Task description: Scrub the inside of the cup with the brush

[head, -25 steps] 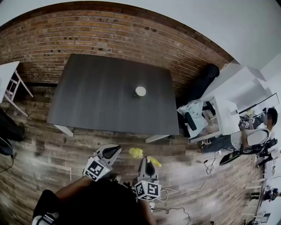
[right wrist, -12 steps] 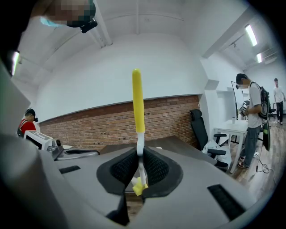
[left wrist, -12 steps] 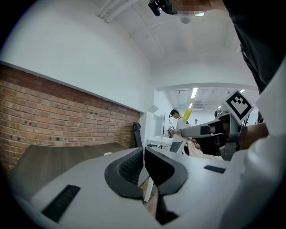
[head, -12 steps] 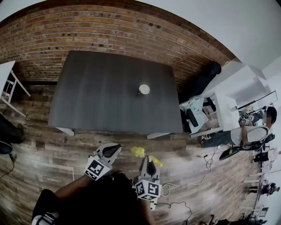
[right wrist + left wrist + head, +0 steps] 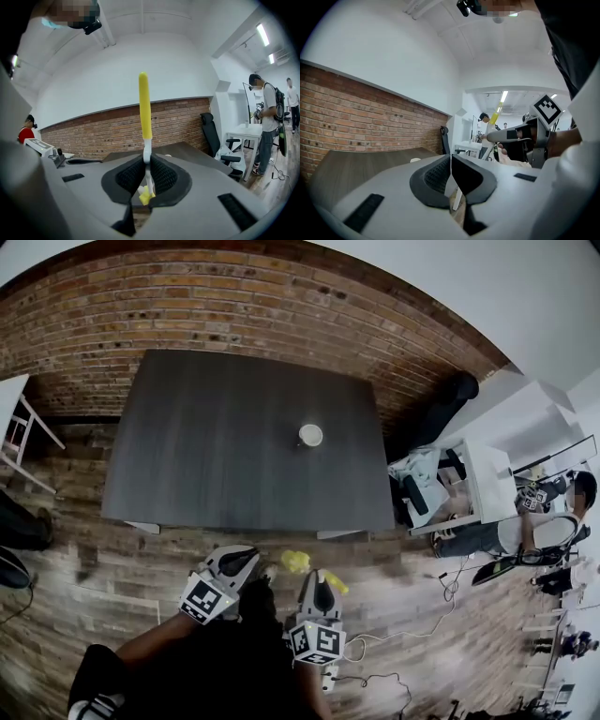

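A small white cup (image 5: 309,435) stands on the dark grey table (image 5: 216,456), right of its middle; it shows as a pale speck (image 5: 415,160) in the left gripper view. Both grippers hang over the wooden floor in front of the table's near edge. My left gripper (image 5: 246,559) (image 5: 451,173) is shut with nothing between its jaws. My right gripper (image 5: 319,582) (image 5: 146,176) is shut on a brush (image 5: 144,103), whose yellow handle stands up above the jaws while a yellow tip shows below them. The brush (image 5: 296,562) shows yellow between the two grippers in the head view.
A brick wall (image 5: 234,306) runs behind the table. A black office chair (image 5: 450,395) and white desks (image 5: 487,474) stand to the right, with a seated person (image 5: 534,531) beyond. Cables (image 5: 412,634) lie on the floor at right. A white table (image 5: 14,418) is at far left.
The table's near edge has come closer to both grippers, and the cup sits a little further right in the head view. Both jaws stay as they were.
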Tool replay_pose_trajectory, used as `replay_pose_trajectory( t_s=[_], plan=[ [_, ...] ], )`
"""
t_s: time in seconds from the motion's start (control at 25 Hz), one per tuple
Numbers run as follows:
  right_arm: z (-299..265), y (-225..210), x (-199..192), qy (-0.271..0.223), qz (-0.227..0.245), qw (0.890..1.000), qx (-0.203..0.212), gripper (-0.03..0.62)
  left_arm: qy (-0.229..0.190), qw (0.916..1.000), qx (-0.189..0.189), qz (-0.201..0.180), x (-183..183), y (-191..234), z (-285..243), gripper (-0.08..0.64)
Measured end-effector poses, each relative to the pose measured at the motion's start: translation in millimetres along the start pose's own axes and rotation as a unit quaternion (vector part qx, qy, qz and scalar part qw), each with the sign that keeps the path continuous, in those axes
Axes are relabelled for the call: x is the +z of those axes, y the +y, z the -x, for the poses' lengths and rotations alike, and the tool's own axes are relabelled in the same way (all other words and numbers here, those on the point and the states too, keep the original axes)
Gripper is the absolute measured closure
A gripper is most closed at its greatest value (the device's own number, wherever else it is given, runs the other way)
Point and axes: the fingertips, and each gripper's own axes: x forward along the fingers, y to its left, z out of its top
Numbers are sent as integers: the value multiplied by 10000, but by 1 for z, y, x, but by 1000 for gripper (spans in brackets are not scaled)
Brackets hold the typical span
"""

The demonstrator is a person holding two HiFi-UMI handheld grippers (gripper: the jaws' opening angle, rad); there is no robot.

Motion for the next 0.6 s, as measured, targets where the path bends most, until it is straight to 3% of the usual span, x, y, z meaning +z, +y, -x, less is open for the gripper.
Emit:
replay_pose_trajectory(
  t_s=[0.6],
  plan=[
    [-119, -111, 31, 171, 91, 9977, 647, 541, 220, 9976, 660, 26, 15, 40, -154, 522]
  ],
)
